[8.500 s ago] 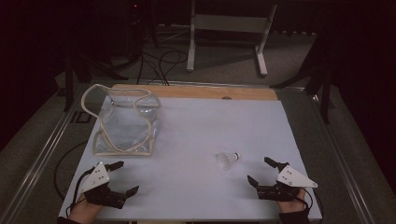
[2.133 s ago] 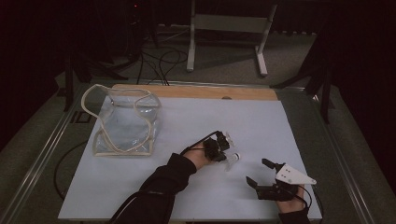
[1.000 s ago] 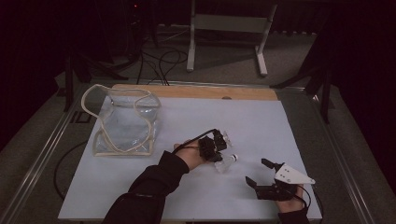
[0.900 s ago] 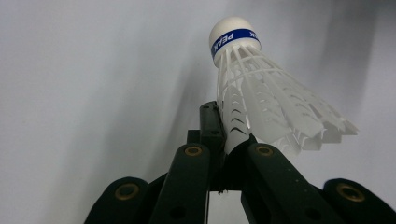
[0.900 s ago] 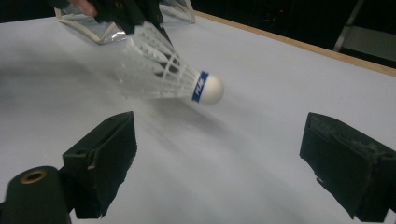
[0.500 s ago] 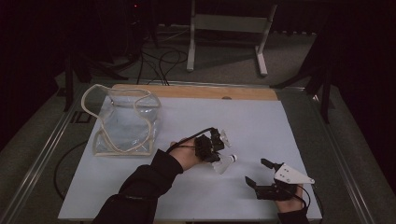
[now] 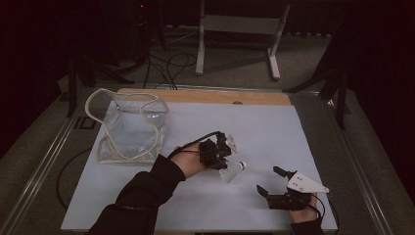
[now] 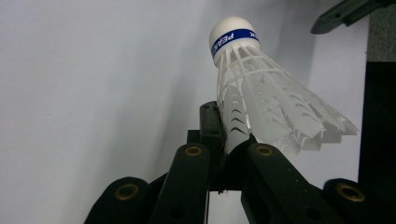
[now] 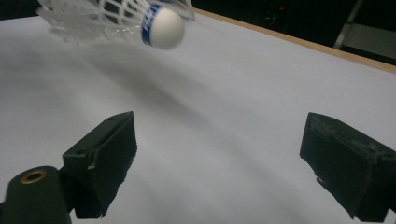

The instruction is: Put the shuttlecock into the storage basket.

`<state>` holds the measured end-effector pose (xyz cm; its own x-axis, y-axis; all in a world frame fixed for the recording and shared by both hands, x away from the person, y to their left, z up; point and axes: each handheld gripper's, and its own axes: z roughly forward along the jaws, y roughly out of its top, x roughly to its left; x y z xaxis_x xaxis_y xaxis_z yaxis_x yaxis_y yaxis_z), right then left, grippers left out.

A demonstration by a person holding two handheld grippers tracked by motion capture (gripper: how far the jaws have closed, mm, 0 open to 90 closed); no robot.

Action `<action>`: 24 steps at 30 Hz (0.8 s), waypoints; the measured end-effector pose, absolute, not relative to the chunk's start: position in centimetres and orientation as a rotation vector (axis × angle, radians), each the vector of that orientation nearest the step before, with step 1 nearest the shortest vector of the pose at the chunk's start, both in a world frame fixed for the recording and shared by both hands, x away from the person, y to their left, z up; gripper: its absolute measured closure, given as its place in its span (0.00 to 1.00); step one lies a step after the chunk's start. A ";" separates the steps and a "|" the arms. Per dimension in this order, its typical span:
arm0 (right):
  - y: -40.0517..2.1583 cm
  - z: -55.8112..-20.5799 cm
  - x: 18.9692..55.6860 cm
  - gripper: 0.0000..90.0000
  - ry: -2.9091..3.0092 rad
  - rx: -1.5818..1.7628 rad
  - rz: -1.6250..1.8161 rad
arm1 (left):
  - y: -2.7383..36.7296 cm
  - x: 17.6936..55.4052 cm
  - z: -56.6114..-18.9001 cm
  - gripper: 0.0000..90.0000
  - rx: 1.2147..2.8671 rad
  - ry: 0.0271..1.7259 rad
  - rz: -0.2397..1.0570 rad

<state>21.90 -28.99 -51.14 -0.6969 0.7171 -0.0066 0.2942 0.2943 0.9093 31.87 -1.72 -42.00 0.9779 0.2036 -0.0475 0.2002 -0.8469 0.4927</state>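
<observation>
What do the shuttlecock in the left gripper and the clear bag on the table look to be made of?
Shuttlecock: the skirt looks like moulded white plastic, an open ribbed lattice rather than feathers; the rounded nose is matt white with a blue band, its material unclear. Bag: apparently soft clear plastic film, glossy and creased, with a pale cord-like rim standing open. Left gripper: matt black jaws closed on the skirt's edge.

Dim room, lit table (soft shadows), slight blur

High view from above, looking forward and down on the white table (image 7: 274, 132), both gripper views very close and low, all seeing the shuttlecock (image 7: 234, 171).
</observation>
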 end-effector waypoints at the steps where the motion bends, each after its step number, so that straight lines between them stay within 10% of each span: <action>1: -29.0 -51.1 21.9 0.12 2.153 0.907 1.383 | -1.7 31.8 -41.9 1.00 2.610 0.281 0.006; 24: -28.9 -50.9 21.7 0.12 2.147 0.898 1.379 | 1.9 31.7 -37.7 1.00 2.540 0.281 0.026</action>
<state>21.70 -28.95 -50.93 -0.6962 0.7177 -0.0133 0.2865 0.2948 0.9116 31.68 1.94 -37.70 0.9776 0.2060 -0.0424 0.1948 -0.8110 0.5517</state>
